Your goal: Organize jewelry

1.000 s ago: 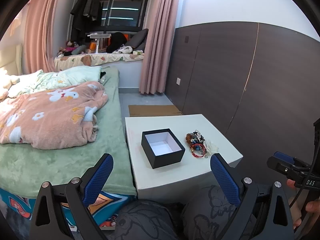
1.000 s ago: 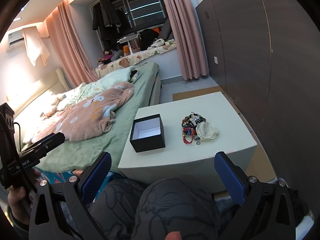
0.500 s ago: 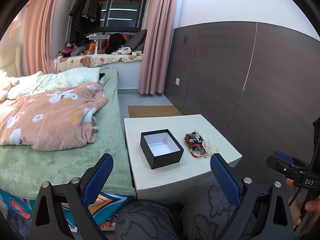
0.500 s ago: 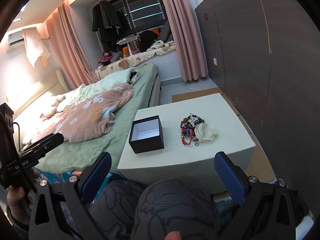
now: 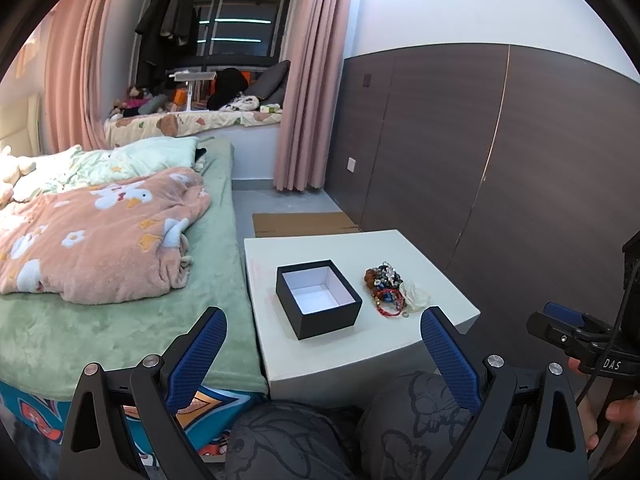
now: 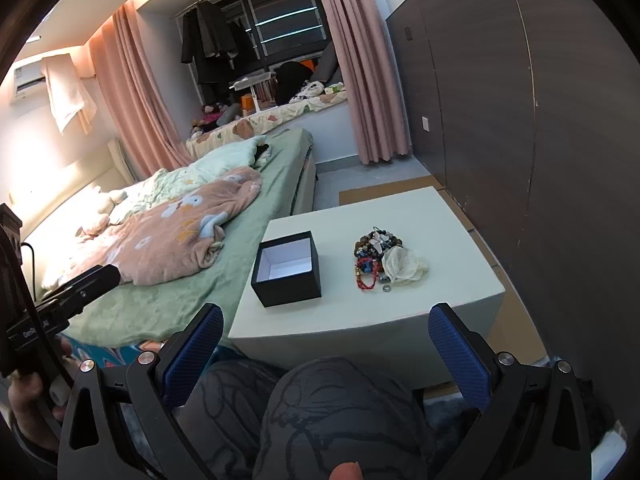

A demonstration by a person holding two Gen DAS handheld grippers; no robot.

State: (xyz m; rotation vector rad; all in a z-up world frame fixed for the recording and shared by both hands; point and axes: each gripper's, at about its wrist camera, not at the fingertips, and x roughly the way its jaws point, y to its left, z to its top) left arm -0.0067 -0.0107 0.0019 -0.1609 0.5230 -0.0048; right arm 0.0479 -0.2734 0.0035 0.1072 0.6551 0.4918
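Both claws, left [image 5: 322,338] and right [image 6: 326,338], hang spread wide before the desk [image 6: 420,300], pinching nothing. The jewelry [image 6: 374,258] lies heaped right of the open box [image 6: 286,268].

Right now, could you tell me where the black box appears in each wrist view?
Left wrist: black box just right of centre, on the white table.
Right wrist: black box left of centre.
Shared landmark: jewelry pile to the box's right.
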